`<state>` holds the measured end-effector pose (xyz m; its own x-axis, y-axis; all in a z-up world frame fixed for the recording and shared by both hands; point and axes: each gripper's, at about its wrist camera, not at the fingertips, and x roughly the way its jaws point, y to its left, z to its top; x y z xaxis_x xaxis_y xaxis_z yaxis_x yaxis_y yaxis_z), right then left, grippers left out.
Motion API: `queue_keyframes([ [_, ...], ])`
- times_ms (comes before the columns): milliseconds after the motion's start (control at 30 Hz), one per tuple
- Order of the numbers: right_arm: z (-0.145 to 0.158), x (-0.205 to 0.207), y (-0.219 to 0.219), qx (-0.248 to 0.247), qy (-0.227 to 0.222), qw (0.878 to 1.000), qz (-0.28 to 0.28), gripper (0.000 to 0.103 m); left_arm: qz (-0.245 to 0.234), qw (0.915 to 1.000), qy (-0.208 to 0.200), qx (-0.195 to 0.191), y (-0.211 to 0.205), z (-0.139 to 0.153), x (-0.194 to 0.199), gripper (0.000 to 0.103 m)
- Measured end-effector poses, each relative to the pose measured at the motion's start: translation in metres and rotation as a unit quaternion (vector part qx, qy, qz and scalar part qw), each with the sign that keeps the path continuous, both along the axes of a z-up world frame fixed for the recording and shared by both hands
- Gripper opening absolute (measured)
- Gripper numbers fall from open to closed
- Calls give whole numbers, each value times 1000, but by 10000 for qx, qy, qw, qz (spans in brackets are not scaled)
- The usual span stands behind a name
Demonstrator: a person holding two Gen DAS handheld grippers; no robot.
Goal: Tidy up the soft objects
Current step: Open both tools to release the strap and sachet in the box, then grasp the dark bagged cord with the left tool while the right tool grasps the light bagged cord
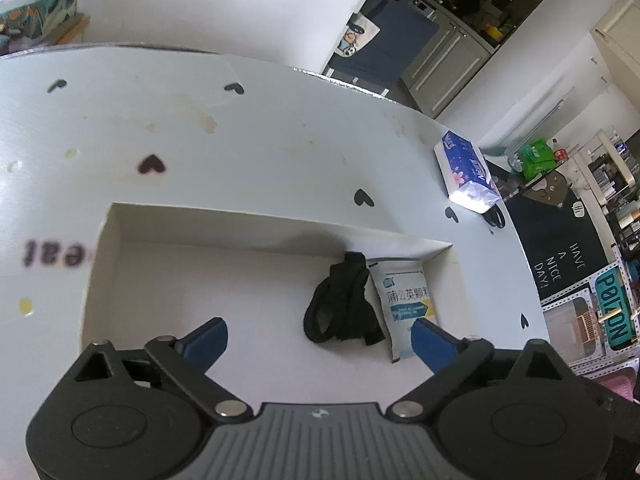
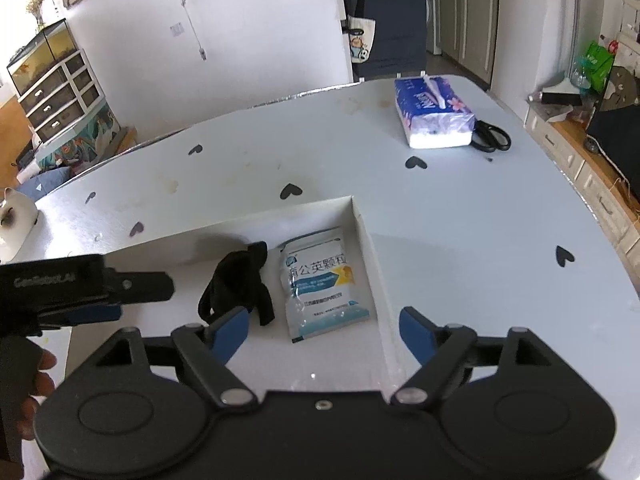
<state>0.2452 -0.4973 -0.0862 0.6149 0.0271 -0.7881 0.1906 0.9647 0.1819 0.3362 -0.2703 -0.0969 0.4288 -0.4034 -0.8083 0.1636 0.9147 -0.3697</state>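
Both grippers open wide, nothing btwn the jaws. Left gripper (image 1: pixel 320 340) and right gripper (image 2: pixel 324 330) both hang above the white box (image 2: pixel 370 248), pointing down into it.

Black cloth (image 1: pixel 340 304) lies crumpled on the box floor, just ahead of the left gripper, nearer its right-hand finger in the left wrist view. In the right wrist view the same cloth (image 2: pixel 240 280) sits just past the left-hand blue fingertip (image 2: pixel 230 330). Looks like a sock or small garment, can't tell which. Soft, light, limp – will sag and drape when lifted. Best grab imo: pinch the bunched middle, not a loose end.

Sachet (image 2: pixel 324 280) w/ printed label lies flat beside the cloth, touching or nearly so, against the box's side wall. Thin, pliable, slick film – prob slides under the pads. Take it by an edge or corner; flat face gives nothing to pinch.

Both items look already placed in the box.

Further out on the bench (image 2: pixel 460 208): tissue pack (image 2: pixel 434 114), soft, squashy, prob next candidate. Black scissors (image 2: pixel 494 136) right beside it, touching. Well apart from both grippers.
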Motion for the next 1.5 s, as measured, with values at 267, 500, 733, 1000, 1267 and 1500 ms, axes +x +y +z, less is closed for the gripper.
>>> queue_keyframes([
  [267, 9, -21, 0, -85, -200, 9998, -19, 90, 105, 9992, -318, 234, 14, 15, -27, 103],
  [500, 16, -37, 6, -214, -443, 9987, 102, 101, 126, 9972, -527, 509, 22, 17, -54, 103],
  [733, 17, -52, 11, -437, -627, 9970, 129, 103, 14, 9936, -881, 703, 29, 20, -75, 103],
  [1000, 18, -61, 17, -629, -749, 9951, 144, 103, -23, 9885, -1256, 842, 41, 25, -88, 103],
  [1267, 20, -67, 40, -729, -910, 9927, 298, 103, -33, 9860, -1357, 964, 62, 26, -93, 103],
  [1500, 21, -64, 65, -734, -890, 9930, 262, 103, 156, 9858, -1384, 944, 100, 28, -91, 103],
])
